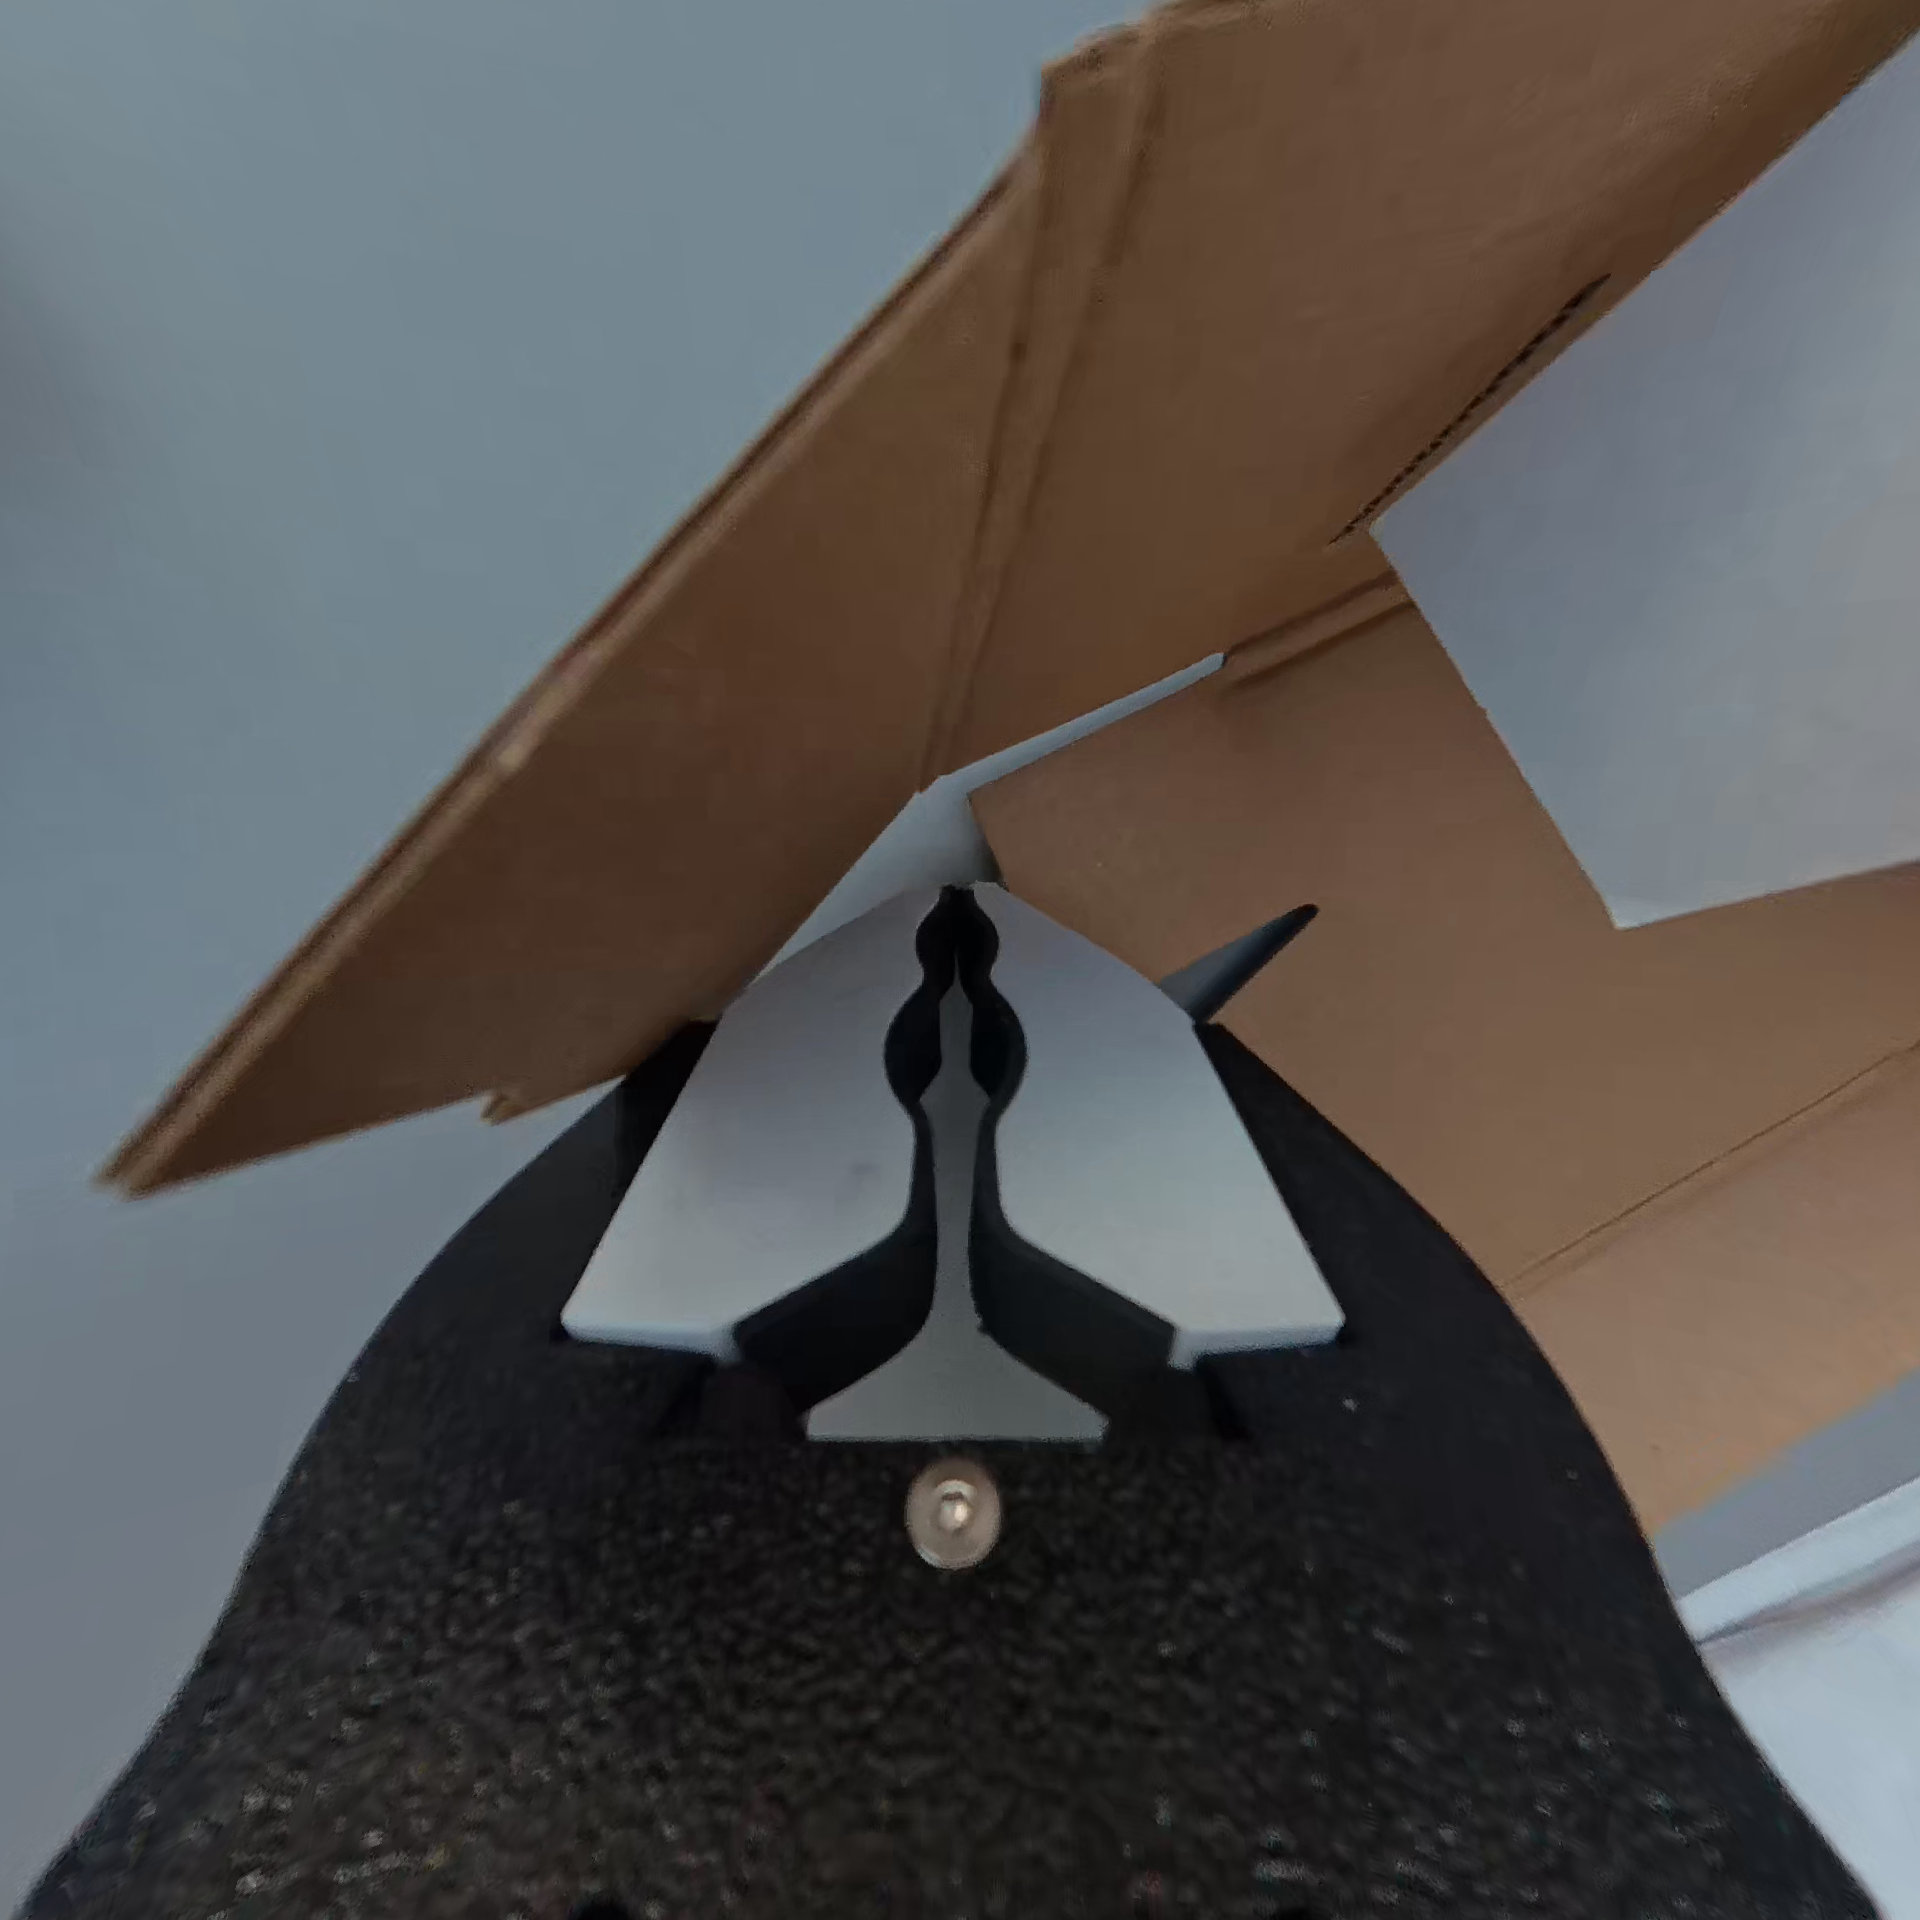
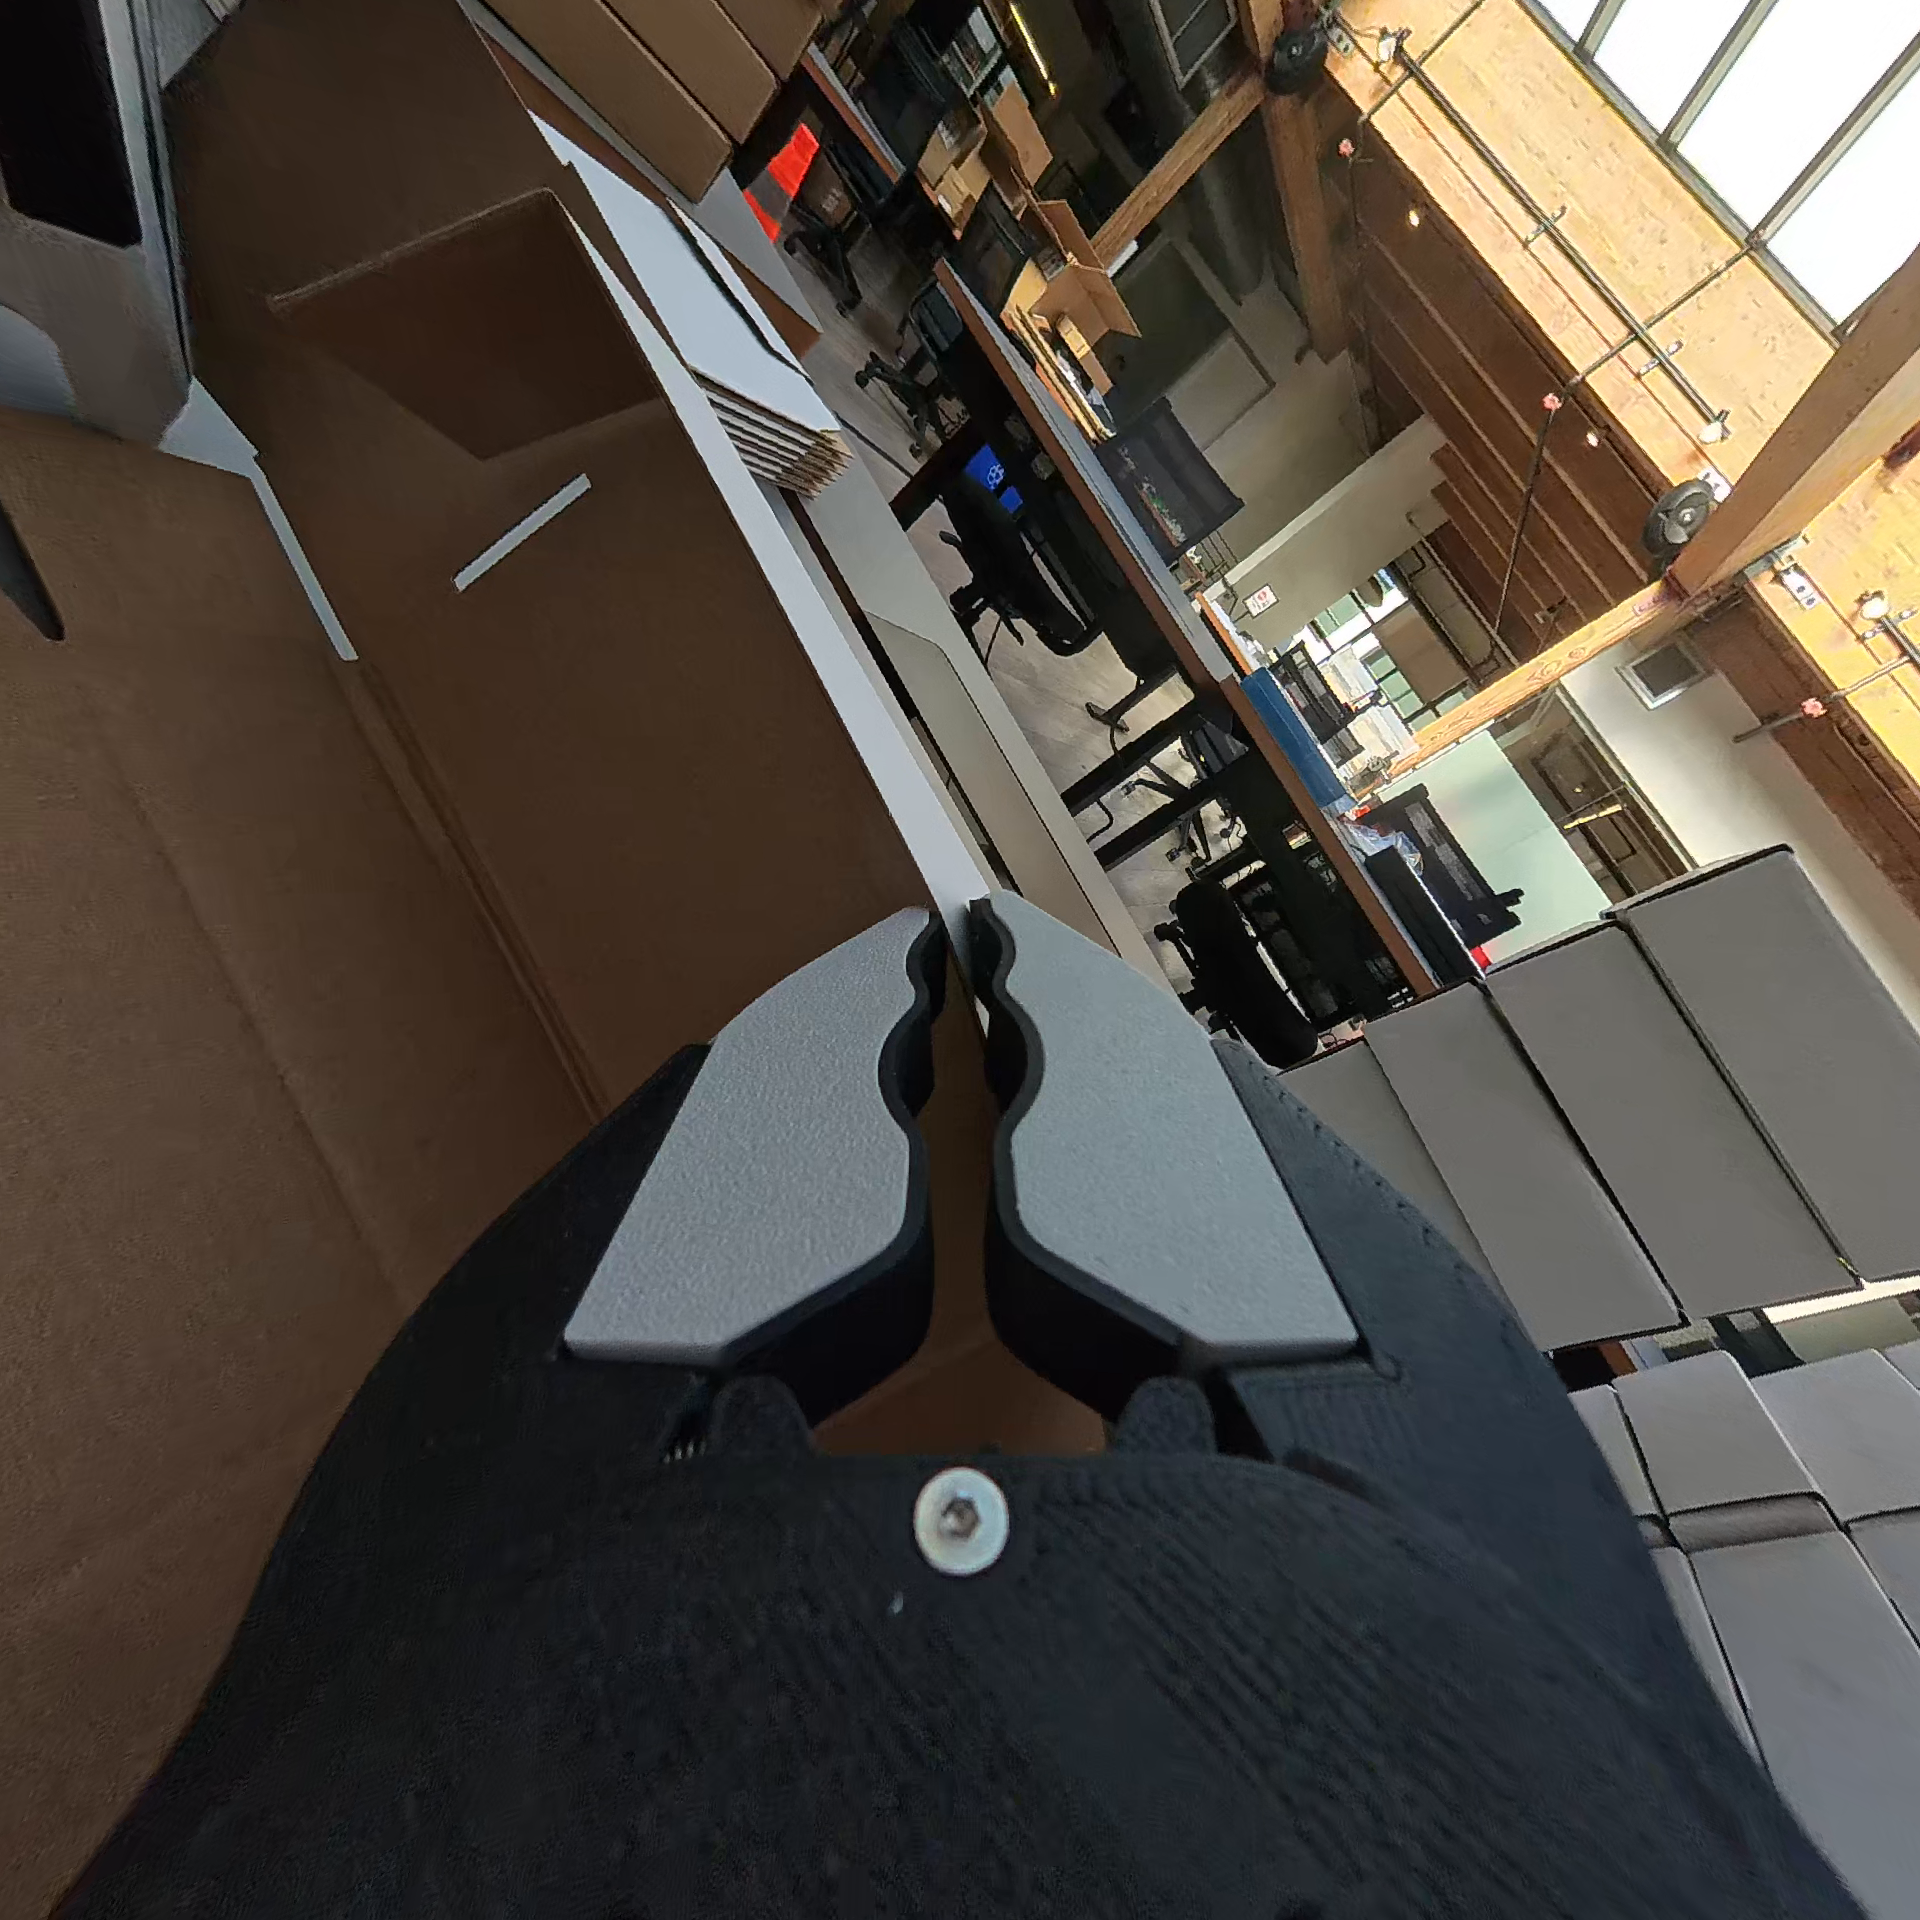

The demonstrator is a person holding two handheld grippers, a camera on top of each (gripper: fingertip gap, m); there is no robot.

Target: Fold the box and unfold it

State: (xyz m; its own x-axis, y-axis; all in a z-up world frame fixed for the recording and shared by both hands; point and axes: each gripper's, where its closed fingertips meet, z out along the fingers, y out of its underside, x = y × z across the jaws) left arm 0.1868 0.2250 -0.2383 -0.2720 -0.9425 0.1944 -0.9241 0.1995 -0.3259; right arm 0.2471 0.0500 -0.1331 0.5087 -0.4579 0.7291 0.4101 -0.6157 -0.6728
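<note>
The box is a brown cardboard sheet with a white outer face, partly unfolded. In the left wrist view one long panel (image 1: 1195,416) stands tilted up and a notched flap (image 1: 1455,987) lies to the right. My left gripper (image 1: 956,909) is shut, its tips pinching a small white corner of the box between them. In the right wrist view the brown inner face (image 2: 364,831) spreads to the left. My right gripper (image 2: 961,925) is shut on the box's white-edged side panel, which runs between the fingers.
A stack of flat cardboard sheets (image 2: 769,416) lies at the white table's far edge (image 2: 862,707). Several grey boxes (image 2: 1662,1091) stand in a row to the right. Desks and office chairs (image 2: 1018,561) are beyond the table. A grey surface (image 1: 312,416) lies behind the box.
</note>
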